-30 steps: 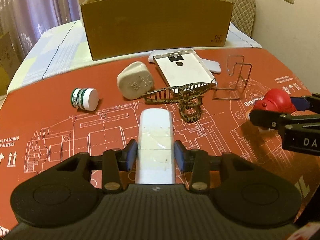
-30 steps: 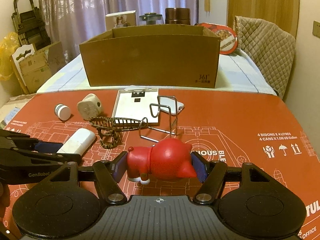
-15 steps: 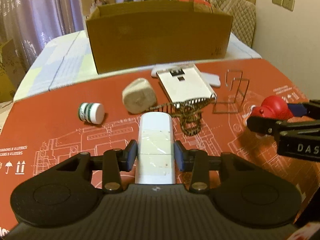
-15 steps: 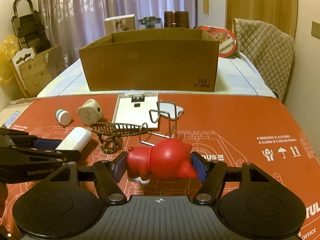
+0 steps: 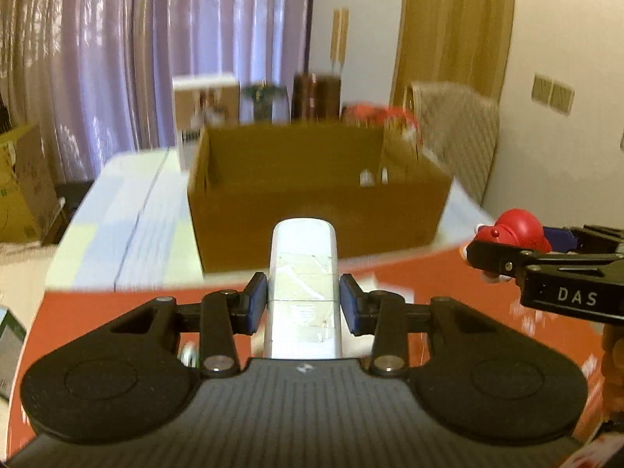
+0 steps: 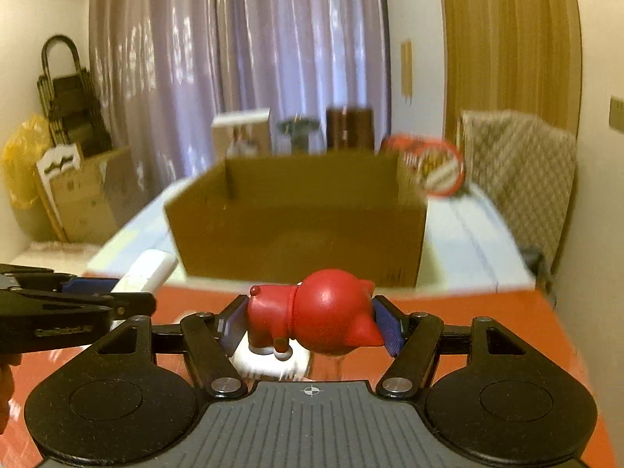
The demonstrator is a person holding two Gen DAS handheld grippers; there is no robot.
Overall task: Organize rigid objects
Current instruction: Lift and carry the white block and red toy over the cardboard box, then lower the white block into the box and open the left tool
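The left gripper is clamping a white oblong case between its blue pads, the jaws drawn narrow against its long sides; the case is sticking straight forward past the fingertips, with clear tape showing across its top. The right gripper is gripping a red figurine at a moderate width, its pads pressing on the toy's rear end and snout, so the figurine is lying crosswise between the fingers with its white feet pointing down. Both held things are hanging above the red mat. Beyond the mat's far edge, an open cardboard box is sitting straight ahead of both grippers, its interior partly showing. Behind it, purple curtains are hanging.
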